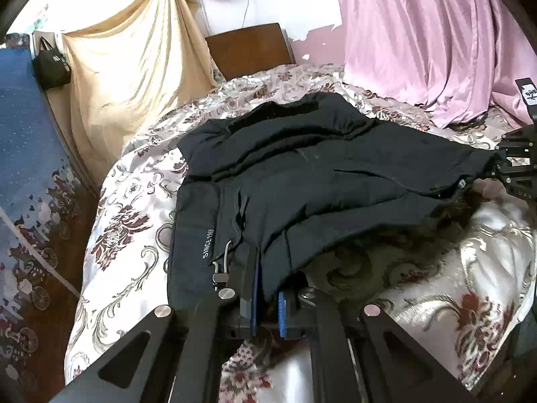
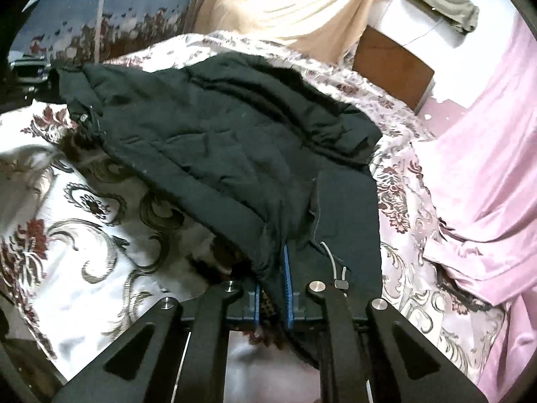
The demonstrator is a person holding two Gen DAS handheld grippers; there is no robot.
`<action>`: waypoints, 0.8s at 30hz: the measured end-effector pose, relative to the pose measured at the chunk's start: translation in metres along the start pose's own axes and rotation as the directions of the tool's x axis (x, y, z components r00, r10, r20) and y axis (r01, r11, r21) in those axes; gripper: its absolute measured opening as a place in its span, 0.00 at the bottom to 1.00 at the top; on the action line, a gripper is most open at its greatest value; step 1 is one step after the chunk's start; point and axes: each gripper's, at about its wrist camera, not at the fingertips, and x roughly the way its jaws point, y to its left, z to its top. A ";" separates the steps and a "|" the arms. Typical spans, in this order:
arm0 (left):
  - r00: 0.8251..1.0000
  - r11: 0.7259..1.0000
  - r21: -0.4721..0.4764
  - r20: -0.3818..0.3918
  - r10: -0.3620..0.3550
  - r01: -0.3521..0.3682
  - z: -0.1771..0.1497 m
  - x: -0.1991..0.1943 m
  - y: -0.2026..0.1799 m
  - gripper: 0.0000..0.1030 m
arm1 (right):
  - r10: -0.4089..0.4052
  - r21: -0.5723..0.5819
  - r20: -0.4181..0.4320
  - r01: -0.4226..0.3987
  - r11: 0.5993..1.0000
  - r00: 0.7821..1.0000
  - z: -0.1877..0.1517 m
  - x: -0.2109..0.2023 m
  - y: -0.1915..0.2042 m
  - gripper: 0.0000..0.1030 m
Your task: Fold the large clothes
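On the left side, the left gripper [image 1: 265, 288] is clenched on the near edge of the dark jacket [image 1: 319, 174]; the cloth goes between its blue pads [image 1: 255, 288], and the jaws stand close together around it. Beside this grip, a band of the jacket carries white letters that read "SINCE 198", and the last sign is folded away, so I cannot read it. A grey drawcord with a toggle [image 1: 220, 273] hangs just next to the finger.

The jacket lies in the middle of the bed, on the floral bedcover [image 1: 134, 208], and it is already doubled into some thick layers. A brown fur trim [image 1: 463, 208] shows under its near edge.

On the right side, the right gripper [image 2: 272, 288] is also clenched on the near edge of the jacket, with a bunch of cloth between its blue pads [image 2: 287, 278]. Another drawcord toggle [image 2: 340, 283] hangs beside it. In the left view this gripper appears at the far right, and a black tag [image 1: 528, 92] there has a white mark that I cannot read.

I judge that the step in hand is one fold of the jacket with both grippers holding the same edge. The next move probably calls for lifting both corners together, at equal height, and carrying them over to the far edge, so that the heavy layers do not slide.
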 end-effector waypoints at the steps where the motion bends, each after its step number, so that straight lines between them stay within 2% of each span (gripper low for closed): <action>1: 1.000 1.000 0.001 0.004 -0.001 0.001 -0.003 -0.005 -0.002 0.08 | -0.003 0.003 0.005 0.003 1.000 1.000 -0.003 -0.003 0.000 0.08; 6: 1.000 1.000 0.004 0.020 -0.011 0.011 -0.023 -0.037 -0.011 0.08 | -0.002 0.038 0.037 0.001 0.999 0.999 -0.026 -0.030 0.008 0.08; 12: 0.999 0.999 -0.031 0.023 -0.038 0.039 -0.048 -0.090 -0.017 0.08 | 0.007 0.098 0.072 -0.014 0.995 0.997 -0.054 -0.087 0.022 0.08; 15: 0.998 0.998 -0.045 0.026 -0.051 0.052 -0.052 -0.104 -0.017 0.08 | 0.012 0.119 0.086 -0.022 0.993 0.996 -0.064 -0.111 0.026 0.08; 19: 0.998 0.997 -0.048 0.039 -0.052 0.053 -0.044 -0.103 -0.016 0.08 | 0.008 0.146 0.100 -0.023 0.989 0.995 -0.065 -0.117 0.020 0.08; 24: 0.996 0.997 -0.066 0.073 -0.046 0.051 -0.015 -0.095 -0.006 0.08 | -0.008 0.179 0.147 -0.019 0.984 0.989 -0.041 -0.114 0.007 0.07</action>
